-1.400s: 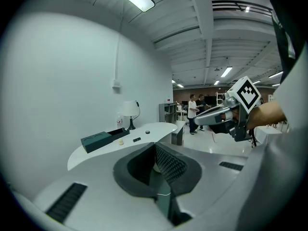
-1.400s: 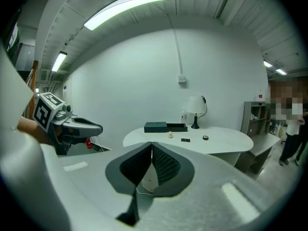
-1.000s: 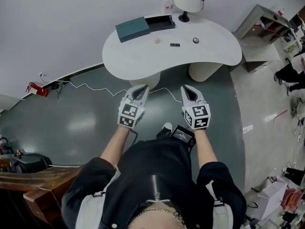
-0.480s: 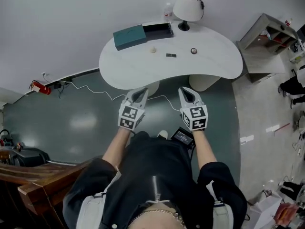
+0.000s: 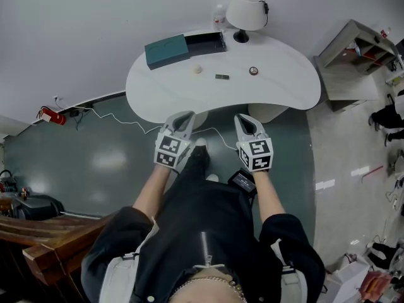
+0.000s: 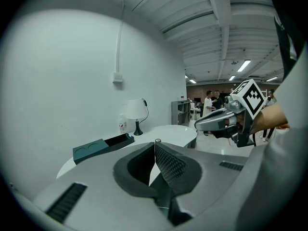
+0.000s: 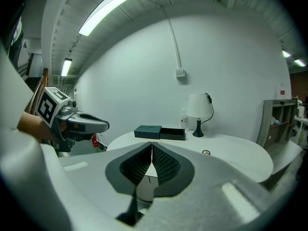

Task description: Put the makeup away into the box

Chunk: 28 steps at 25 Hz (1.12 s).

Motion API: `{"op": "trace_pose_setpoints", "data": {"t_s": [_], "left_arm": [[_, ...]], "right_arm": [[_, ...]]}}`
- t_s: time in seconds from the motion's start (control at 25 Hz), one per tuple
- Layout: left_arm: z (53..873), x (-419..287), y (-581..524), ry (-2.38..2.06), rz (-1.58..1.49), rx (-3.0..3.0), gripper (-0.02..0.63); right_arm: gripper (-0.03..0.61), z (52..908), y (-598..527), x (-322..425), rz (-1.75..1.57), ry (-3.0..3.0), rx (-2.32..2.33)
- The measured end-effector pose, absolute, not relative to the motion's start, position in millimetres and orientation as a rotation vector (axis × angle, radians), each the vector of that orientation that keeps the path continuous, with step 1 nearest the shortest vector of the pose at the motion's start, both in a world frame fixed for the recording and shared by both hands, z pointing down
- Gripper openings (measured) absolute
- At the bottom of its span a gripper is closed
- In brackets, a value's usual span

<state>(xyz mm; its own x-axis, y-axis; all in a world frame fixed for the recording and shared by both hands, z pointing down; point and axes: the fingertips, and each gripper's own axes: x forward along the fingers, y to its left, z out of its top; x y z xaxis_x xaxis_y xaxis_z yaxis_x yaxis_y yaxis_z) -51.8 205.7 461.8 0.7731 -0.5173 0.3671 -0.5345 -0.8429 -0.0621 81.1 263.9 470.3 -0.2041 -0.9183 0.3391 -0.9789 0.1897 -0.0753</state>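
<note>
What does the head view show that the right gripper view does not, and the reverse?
Head view only: the person's black jacket and the floor cable. Right gripper view only: the ceiling strip light and a wall junction box. Both: the white table, the teal box, the lamp, the left gripper and the right gripper.

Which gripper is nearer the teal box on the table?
Left. The left gripper is at the near edge of the table, nearly in line with the teal box; the right gripper is farther right.
</note>
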Motion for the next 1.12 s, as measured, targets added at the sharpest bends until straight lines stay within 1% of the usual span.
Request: {"op": "trace_pose_setpoints", "data": {"t_s": [0.52,1.12], "left_arm": [[472.8,-15.5,142.8,-0.778,0.55,2.921,0.014],[486.9,-17.0,25.8,-0.762,0.537,2.88,0.014]], "right_arm": [[0.006,473.2,203.7,105.9,0.394,-2.201,1.839],[0.006,474.0,82.7,98.4,0.366,-2.19,1.754]]}}
